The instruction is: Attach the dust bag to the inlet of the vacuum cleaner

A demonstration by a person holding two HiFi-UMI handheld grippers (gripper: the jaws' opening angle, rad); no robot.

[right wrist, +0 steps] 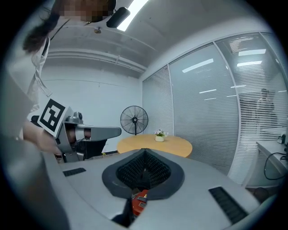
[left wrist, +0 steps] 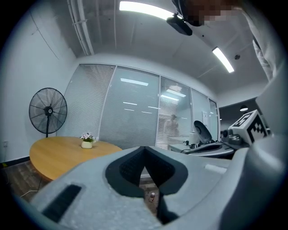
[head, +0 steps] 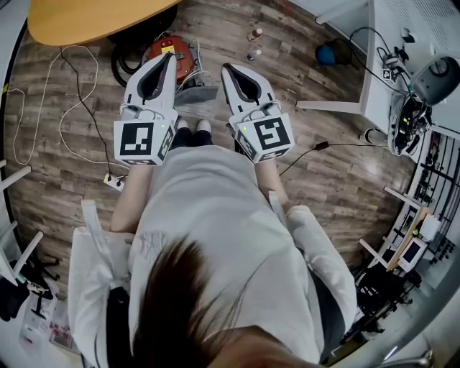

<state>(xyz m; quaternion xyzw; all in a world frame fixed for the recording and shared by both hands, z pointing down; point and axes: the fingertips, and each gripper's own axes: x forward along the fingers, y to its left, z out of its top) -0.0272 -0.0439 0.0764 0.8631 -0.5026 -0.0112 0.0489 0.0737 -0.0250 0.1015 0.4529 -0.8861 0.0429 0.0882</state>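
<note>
The red vacuum cleaner (head: pixel 183 66) sits on the wood floor (head: pixel 316 180) ahead of the person's feet, partly hidden behind the left gripper (head: pixel 171 59). A grey flat piece (head: pixel 198 94) lies just beside it. Left and right gripper (head: pixel 226 69) are both pressed together, empty. Two small bottles (head: pixel 256 34) stand near. A round table (head: pixel 86 18) edges the far side, a white cable (head: pixel 68 136) loops on the left, and a desk (head: pixel 381 65) bounds the right.

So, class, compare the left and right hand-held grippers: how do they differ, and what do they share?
In the head view, the left hand-held gripper leans rightward toward its tip, while the right hand-held gripper leans leftward. Below the left's closed jaws a small bottle shows; below the right's, the red vacuum cleaner. Both are shut and hold nothing.
</note>
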